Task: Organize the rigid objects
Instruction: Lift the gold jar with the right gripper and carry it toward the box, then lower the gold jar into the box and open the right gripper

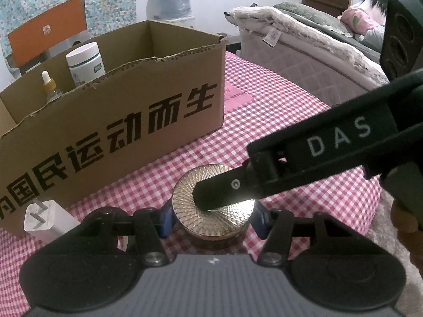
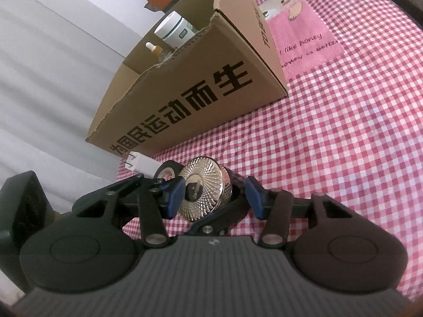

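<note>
- Round jar with a faceted metallic lid [image 1: 211, 206] standing on the pink checked cloth [image 1: 277, 121] before the cardboard box [image 1: 119, 121]
- Left tool [image 1: 211, 219] clamped on the jar's sides, blue pads touching
- Right tool [image 2: 214, 194] part open, one finger [image 1: 224, 187] resting on the lid
- White bottle [image 1: 84, 62] and dropper bottle [image 1: 50, 85] upright inside the box
- White charger plug [image 1: 47, 220] beside the box

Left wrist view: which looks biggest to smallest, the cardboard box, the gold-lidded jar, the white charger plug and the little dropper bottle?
1. cardboard box
2. gold-lidded jar, though it sits nearest the camera
3. white charger plug
4. dropper bottle, partly hidden inside the box and farther off
</note>
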The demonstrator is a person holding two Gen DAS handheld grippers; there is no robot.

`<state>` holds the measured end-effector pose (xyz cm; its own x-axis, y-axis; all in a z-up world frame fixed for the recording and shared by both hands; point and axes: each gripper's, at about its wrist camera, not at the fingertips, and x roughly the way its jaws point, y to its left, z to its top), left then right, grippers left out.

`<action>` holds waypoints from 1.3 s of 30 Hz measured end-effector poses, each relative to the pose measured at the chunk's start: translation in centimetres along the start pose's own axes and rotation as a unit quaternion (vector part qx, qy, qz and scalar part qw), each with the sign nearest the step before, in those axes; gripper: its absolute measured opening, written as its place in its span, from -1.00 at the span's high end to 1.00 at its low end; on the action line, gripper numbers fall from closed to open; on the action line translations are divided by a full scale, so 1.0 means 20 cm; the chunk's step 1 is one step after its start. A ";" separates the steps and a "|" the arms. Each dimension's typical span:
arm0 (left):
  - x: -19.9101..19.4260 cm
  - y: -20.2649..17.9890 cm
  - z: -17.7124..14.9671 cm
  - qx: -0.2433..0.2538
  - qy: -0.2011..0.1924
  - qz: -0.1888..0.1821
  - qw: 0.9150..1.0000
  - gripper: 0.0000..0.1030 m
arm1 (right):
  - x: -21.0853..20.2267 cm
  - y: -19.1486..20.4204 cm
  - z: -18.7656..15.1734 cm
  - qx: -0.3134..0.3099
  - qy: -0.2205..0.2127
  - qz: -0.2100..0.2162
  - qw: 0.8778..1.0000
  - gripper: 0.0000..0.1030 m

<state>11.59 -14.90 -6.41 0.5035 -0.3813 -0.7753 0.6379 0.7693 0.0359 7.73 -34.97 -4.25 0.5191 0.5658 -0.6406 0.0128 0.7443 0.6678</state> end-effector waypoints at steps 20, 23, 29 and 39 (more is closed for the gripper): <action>-0.12 -0.03 0.00 -0.008 -0.017 0.009 1.000 -0.11 | -0.06 0.10 -0.01 -0.026 -0.013 -0.002 1.000 0.09; -0.14 -0.02 0.00 -0.010 -0.021 0.012 1.000 -0.11 | -0.07 0.12 -0.01 -0.031 -0.016 -0.002 0.999 0.09; -0.29 0.02 0.03 -0.017 -0.056 0.030 0.998 -0.11 | -0.12 0.23 0.01 -0.058 -0.028 0.006 0.998 0.09; -0.62 0.27 0.28 -0.036 -0.130 0.082 0.988 -0.11 | -0.19 0.66 0.25 -0.165 -0.073 0.052 0.982 0.08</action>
<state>12.00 -8.78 6.90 0.7349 -0.3601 -0.5746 0.4975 0.8621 0.0961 10.13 -28.98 8.93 0.6200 0.6057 -0.4988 -0.3113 0.7734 0.5523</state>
